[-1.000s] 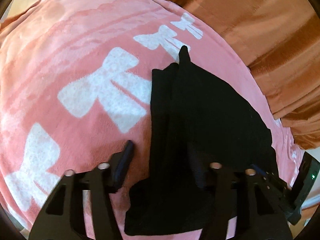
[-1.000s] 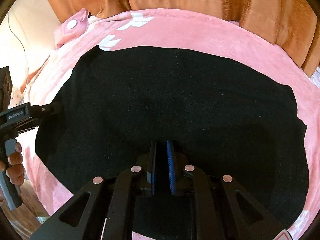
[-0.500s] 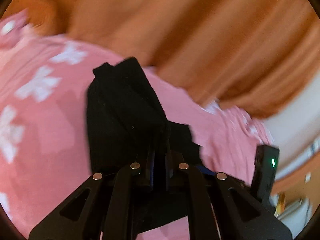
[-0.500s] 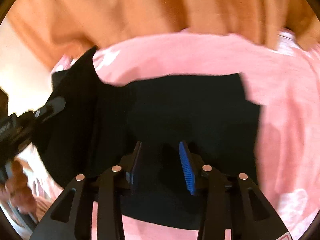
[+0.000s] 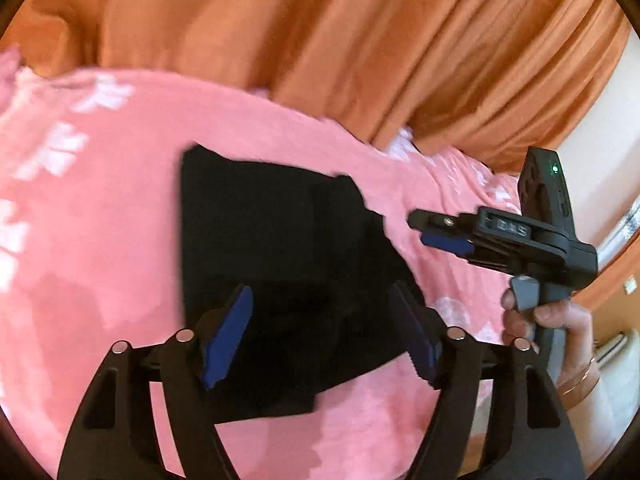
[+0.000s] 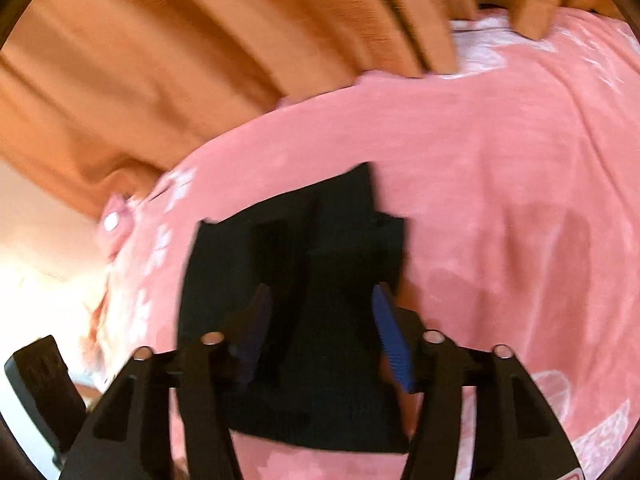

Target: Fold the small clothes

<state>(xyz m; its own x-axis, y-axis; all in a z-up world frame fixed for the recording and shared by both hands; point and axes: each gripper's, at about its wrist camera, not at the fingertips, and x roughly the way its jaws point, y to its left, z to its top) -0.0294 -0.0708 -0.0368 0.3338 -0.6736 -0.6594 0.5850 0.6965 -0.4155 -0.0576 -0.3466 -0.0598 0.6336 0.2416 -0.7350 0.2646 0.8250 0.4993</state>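
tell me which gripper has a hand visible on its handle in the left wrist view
The right gripper: a hand wraps its grey handle at the frame's right. The left gripper shows only its opening jaws above the black garment.

Warm daylight filters through the orange curtain (image 5: 360, 40), tinting both views. The pink blanket (image 5: 100, 260) is motion-blurred, its white print smeared. The black garment (image 6: 304, 280) reads as a featureless dark mass. The right wrist view's lower left corner is blown out white. Fisheye bending and black vignetting ring both frames.
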